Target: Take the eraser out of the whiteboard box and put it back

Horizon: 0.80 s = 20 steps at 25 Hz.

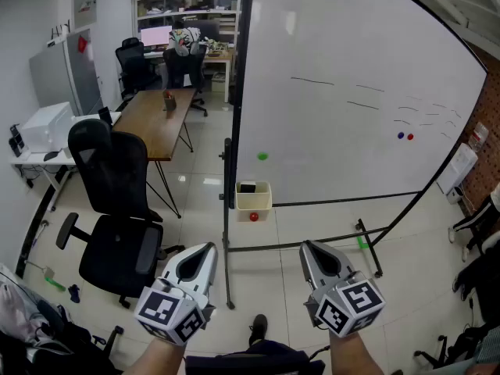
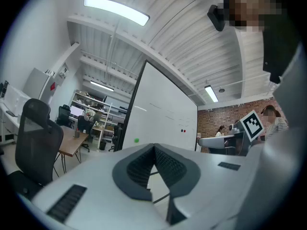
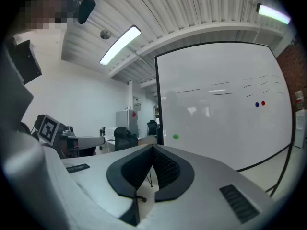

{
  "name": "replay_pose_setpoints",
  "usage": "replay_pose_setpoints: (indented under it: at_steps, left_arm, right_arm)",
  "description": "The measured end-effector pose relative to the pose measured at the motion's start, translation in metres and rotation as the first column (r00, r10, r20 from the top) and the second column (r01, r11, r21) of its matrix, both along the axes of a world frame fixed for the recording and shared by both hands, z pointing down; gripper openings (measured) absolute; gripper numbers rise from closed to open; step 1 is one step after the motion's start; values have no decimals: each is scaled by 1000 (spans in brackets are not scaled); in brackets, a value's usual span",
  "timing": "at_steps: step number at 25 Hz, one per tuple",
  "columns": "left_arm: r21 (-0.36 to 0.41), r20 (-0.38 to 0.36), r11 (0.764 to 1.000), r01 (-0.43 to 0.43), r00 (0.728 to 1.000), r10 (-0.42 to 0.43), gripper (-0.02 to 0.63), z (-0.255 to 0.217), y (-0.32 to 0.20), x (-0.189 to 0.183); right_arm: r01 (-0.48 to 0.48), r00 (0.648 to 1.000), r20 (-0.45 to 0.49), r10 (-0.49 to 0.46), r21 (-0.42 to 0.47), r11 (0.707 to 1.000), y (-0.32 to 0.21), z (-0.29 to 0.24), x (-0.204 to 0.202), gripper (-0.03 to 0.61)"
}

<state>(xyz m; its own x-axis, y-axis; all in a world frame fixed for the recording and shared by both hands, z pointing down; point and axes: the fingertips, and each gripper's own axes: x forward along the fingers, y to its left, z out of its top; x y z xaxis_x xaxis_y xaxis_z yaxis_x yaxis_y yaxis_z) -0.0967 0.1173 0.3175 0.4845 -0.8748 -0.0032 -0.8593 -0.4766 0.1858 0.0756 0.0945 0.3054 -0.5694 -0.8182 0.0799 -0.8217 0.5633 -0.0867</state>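
Where the eraser lies: the eraser (image 1: 248, 187) shows as a dark block inside the whiteboard box (image 1: 254, 203), just under its open top; neither gripper touches it.
Whiteboard box: a cream, open-topped box hung at the lower left corner of the whiteboard (image 1: 344, 61), just beside the black frame post. A small red round magnet (image 1: 253, 216) sits at its lower front edge; whether it is on the box or just under it cannot be told.
Left gripper (image 1: 206, 250): held low at the bottom left of the head view, pointing level toward the board's stand and well apart from the box. In the left gripper view its ribbed pads (image 2: 168, 164) are pressed together at the tips, with nothing between them.
Right gripper (image 1: 306, 248): held low at the bottom right, beside the left one and pointing the same way, also well apart from the box. In the right gripper view its pads (image 3: 166, 169) meet at the tips and pinch nothing.
Whiteboard: tilted on a black wheeled stand, with faint marker strokes. A green magnet (image 1: 262, 156) sits near the left edge above the box, and a blue magnet (image 1: 401, 136) and a red magnet (image 1: 410, 137) sit side by side toward the right.
Room at left: a black office chair (image 1: 117, 209) stands near a wooden table (image 1: 160, 116), and a person (image 1: 183, 41) sits at a far desk.
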Motion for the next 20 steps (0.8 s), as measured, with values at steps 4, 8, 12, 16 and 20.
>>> replay_pose_setpoints:
  at_steps: [4,8,12,16,20]
  left_arm:
    - [-7,3,1000,14,1000,-14,31,-2,-44,17]
    - [7,25,999,49,998,-49,31,-5,-93,28]
    - [-2,45,997,71,996,-71,31,-3,-136,42]
    - [-2,65,996,90,994,-90,31,0,-170,49]
    - [-14,79,994,107,991,-105,31,-5,-201,42]
  right_arm:
    - [18,1000,6,-18,0,1000,-50,1,14,11]
    - [55,998,18,-56,25,998,-101,-1,25,11]
    - [91,995,25,-92,40,995,-149,-3,35,11]
    - [132,991,29,-133,31,991,-187,3,37,12]
    - [155,987,39,-155,6,988,-215,10,24,12]
